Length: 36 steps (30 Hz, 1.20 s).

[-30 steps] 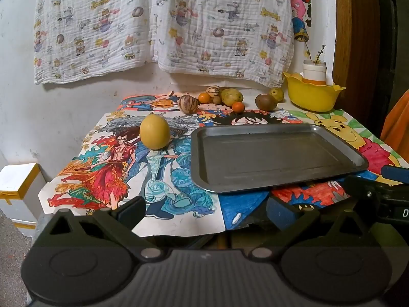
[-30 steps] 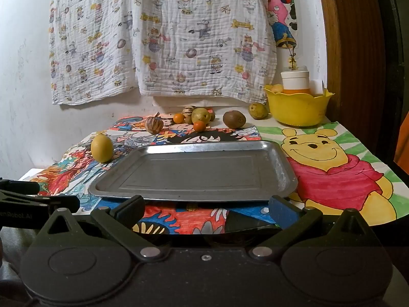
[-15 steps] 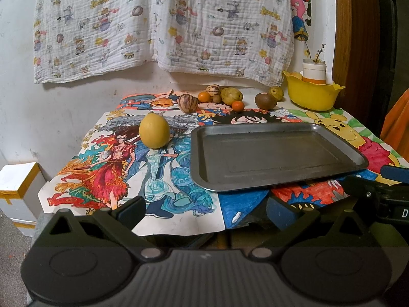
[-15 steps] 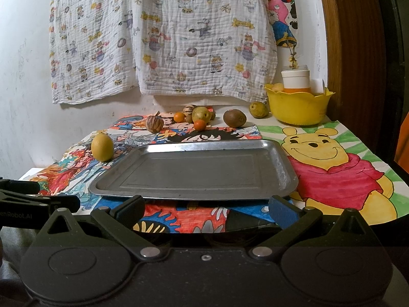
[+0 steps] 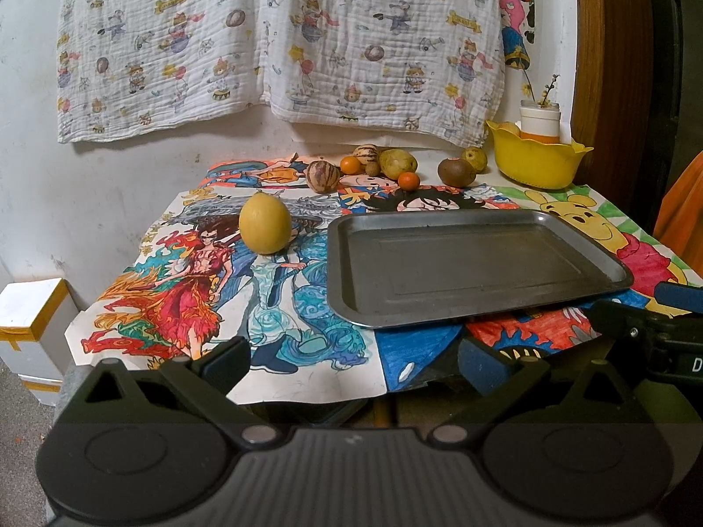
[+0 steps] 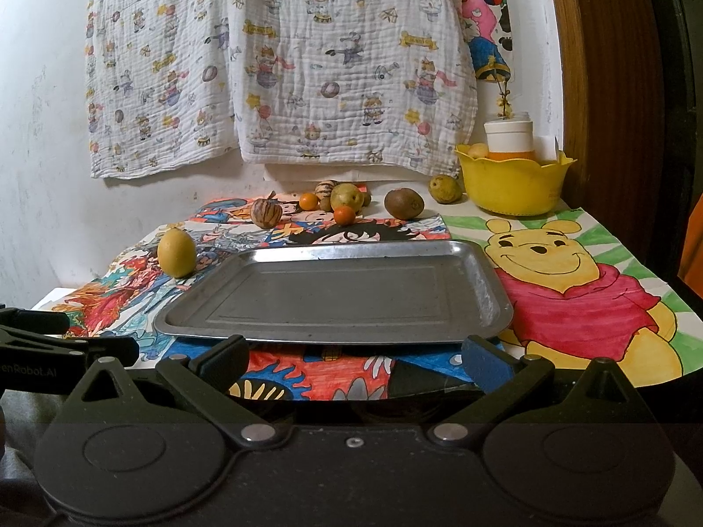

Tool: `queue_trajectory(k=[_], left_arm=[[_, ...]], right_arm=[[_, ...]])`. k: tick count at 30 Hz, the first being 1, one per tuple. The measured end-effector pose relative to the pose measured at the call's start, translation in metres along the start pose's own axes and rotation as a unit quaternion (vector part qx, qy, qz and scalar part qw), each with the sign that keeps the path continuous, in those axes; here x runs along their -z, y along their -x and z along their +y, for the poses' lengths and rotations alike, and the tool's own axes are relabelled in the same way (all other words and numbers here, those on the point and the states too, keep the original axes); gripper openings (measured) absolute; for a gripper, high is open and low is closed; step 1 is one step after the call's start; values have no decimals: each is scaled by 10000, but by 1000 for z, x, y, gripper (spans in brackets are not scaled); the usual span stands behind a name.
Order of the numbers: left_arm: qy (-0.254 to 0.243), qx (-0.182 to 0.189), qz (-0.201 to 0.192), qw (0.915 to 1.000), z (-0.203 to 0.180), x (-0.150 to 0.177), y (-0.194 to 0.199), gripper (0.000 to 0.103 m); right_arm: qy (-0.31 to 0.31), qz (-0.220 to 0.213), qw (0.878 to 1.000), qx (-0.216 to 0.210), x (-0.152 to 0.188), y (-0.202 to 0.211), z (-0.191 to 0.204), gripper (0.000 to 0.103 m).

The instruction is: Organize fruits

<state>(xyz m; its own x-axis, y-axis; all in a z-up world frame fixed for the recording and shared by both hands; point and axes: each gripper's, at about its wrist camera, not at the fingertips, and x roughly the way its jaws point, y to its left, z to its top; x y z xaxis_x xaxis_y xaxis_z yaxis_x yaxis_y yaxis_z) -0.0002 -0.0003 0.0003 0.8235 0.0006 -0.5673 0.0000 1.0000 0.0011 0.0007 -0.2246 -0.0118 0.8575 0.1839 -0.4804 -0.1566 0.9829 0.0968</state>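
Note:
A grey metal tray (image 5: 479, 259) (image 6: 347, 294) lies empty on the table's coloured drawings. A yellow lemon (image 5: 265, 229) (image 6: 176, 252) stands left of it. Behind the tray lie a striped fruit (image 5: 322, 176) (image 6: 266, 213), two small oranges (image 5: 408, 181) (image 6: 344, 215), a yellow-green fruit (image 5: 397, 163) (image 6: 347, 195), a brown kiwi (image 5: 457, 171) (image 6: 404, 203) and a green fruit (image 6: 445, 188). My left gripper (image 5: 351, 360) is open and empty at the table's front edge. My right gripper (image 6: 353, 358) is open and empty in front of the tray.
A yellow bowl (image 5: 534, 162) (image 6: 512, 184) with a white jar stands at the back right. A patterned cloth (image 6: 281, 57) hangs on the wall behind. A white box (image 5: 30, 329) stands on the floor at the left. A wooden frame (image 6: 602, 88) borders the right.

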Motion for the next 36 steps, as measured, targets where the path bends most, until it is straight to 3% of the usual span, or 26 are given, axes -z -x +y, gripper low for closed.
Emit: queue_trajectory(k=[23, 36], left_arm=[[1, -20, 38, 10000, -4, 10, -8, 103], [-47, 2, 65, 10000, 6, -4, -13, 103]], right_arm=[[-8, 18, 10000, -5, 0, -5, -1, 103], [31, 140, 9999, 71, -6, -15, 3, 103]])
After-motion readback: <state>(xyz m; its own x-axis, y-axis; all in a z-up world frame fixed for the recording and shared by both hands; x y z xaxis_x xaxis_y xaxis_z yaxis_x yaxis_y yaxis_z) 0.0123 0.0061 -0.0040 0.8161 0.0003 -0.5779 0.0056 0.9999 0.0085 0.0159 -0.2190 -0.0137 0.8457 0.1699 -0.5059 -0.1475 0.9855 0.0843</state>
